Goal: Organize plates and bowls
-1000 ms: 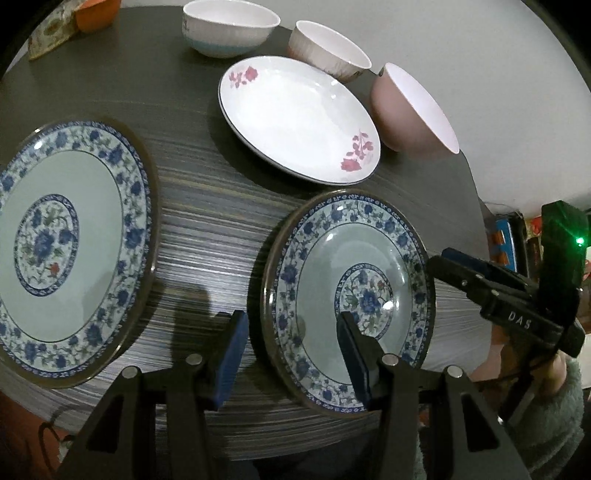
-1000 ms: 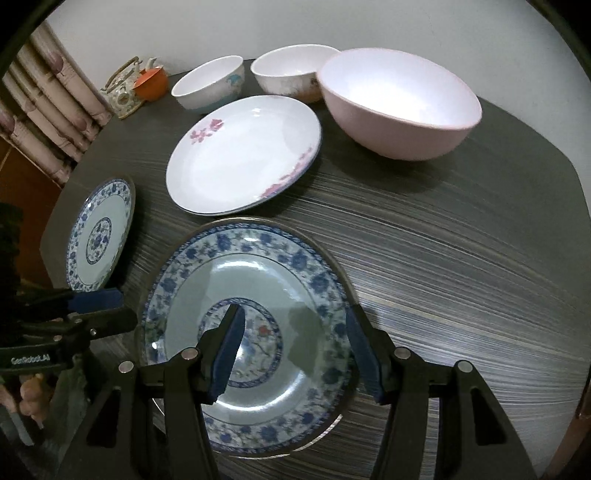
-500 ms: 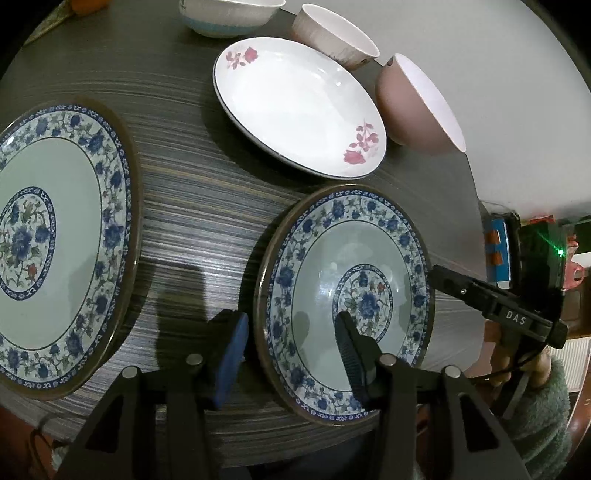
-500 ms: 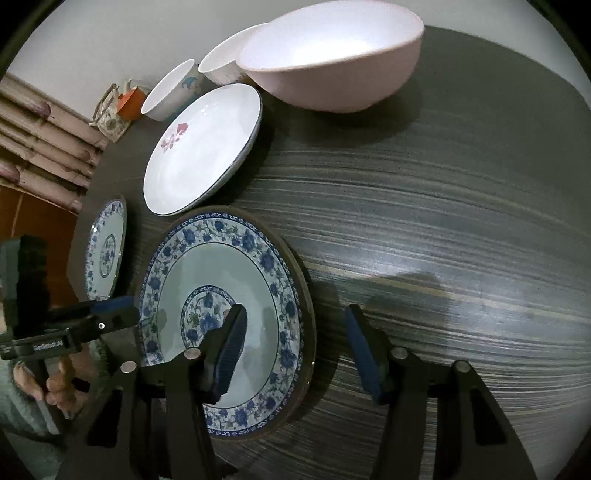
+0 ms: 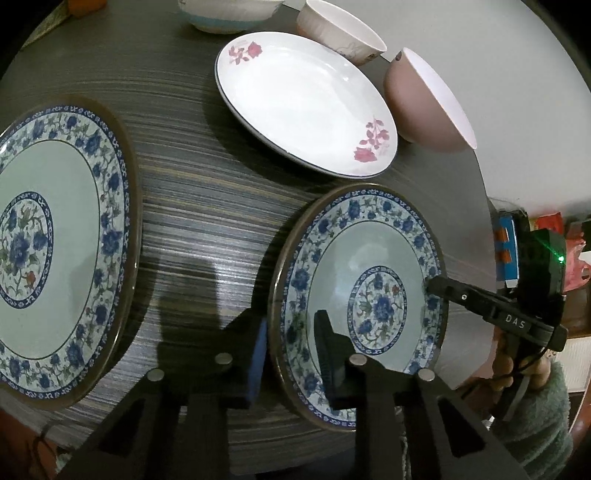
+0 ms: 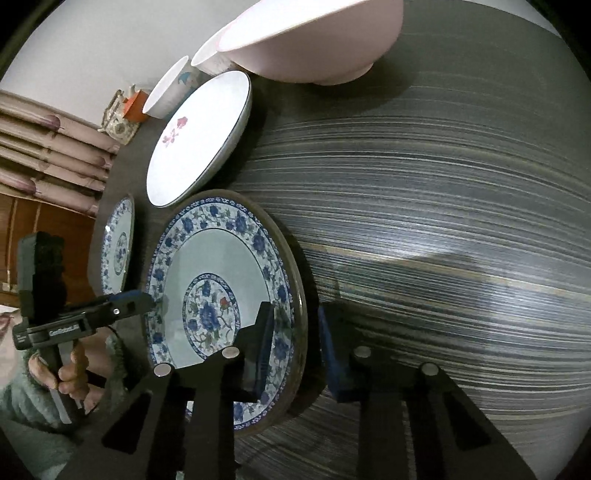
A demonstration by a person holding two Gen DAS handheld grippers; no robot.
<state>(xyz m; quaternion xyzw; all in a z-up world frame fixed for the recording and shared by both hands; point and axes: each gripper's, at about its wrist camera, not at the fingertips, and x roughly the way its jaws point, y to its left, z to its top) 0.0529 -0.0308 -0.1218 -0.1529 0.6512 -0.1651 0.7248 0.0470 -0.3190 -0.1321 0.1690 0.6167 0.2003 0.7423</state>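
A blue-and-white floral plate (image 5: 365,280) (image 6: 218,280) lies near the table's front edge. My left gripper (image 5: 290,349) straddles its left rim, one finger over the plate, one outside, jaws narrowed but a gap shows. My right gripper (image 6: 295,347) straddles its right rim the same way. Each gripper shows in the other's view, the right one (image 5: 439,286) and the left one (image 6: 144,299) at opposite rims. A second, larger blue floral plate (image 5: 55,243) (image 6: 118,243) lies to the left.
A white plate with pink roses (image 5: 306,99) (image 6: 199,136) lies behind. A pink bowl (image 5: 428,99) (image 6: 314,40) and two white bowls (image 5: 340,29) (image 5: 225,14) stand at the back. An orange object (image 6: 135,107) sits at the far corner.
Both grippers moved in onto opposite rims of the near blue plate and their jaws narrowed around the rim. The right gripper swung right so the plate sits at its left.
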